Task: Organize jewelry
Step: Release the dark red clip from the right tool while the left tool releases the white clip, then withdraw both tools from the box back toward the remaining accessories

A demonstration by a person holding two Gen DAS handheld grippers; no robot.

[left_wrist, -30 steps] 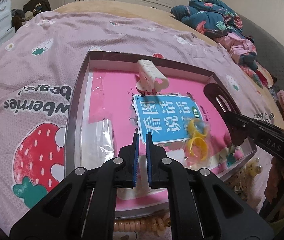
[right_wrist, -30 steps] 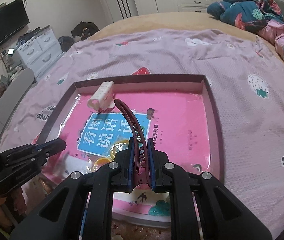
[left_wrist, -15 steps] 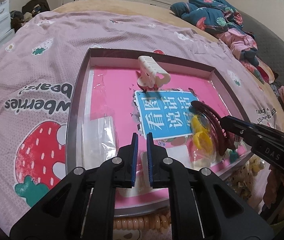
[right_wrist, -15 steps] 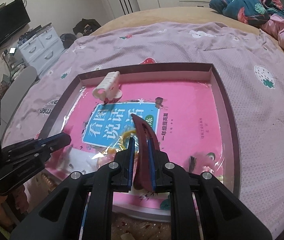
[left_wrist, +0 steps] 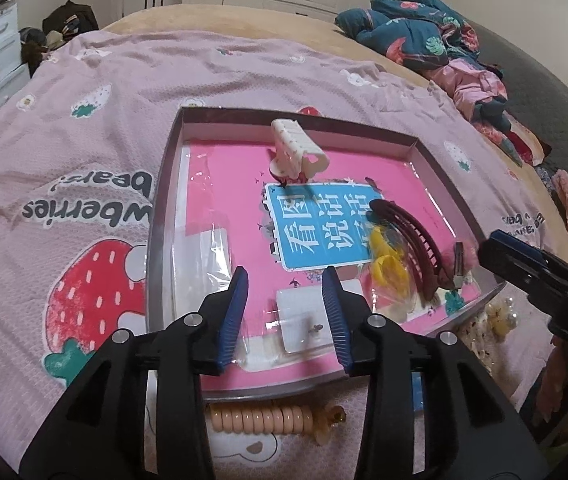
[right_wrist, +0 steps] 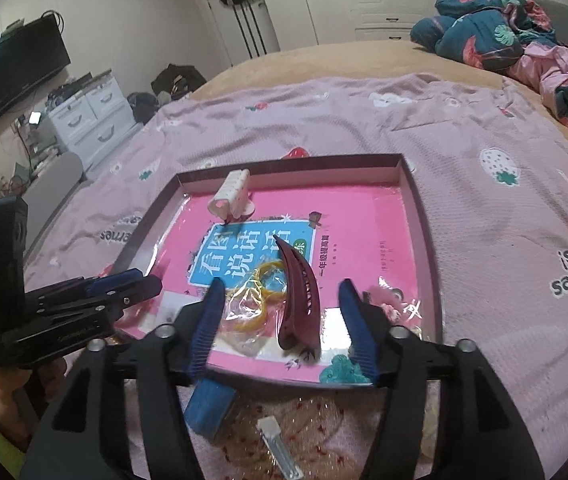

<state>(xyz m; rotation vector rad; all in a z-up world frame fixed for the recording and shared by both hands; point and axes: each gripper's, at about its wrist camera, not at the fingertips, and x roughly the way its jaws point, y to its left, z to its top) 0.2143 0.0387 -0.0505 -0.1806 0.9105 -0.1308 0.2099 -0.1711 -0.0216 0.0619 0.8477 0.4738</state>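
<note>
A shallow box tray (left_wrist: 156, 240) (right_wrist: 424, 240) with a pink printed bottom lies on the bed. In it are a white claw clip (left_wrist: 294, 152) (right_wrist: 232, 196), a dark red curved hair clip (left_wrist: 416, 248) (right_wrist: 300, 300), a clear bag of yellow rings (left_wrist: 386, 264) (right_wrist: 252, 308) and a white earring card in plastic (left_wrist: 304, 316). My left gripper (left_wrist: 286, 316) is open over the earring card. My right gripper (right_wrist: 280, 320) is open, its fingers on either side of the red clip, which lies in the tray.
A peach coil hair tie (left_wrist: 268, 416) lies on the bedspread in front of the tray. A blue block (right_wrist: 208, 404), a small clip (right_wrist: 280, 448) and a clear bag lie below the right gripper. Bundled bedding (left_wrist: 424, 36) sits at the far right.
My right gripper lowered the red clip into the tray, opened and let go of it. My left gripper has opened over the earring card.
</note>
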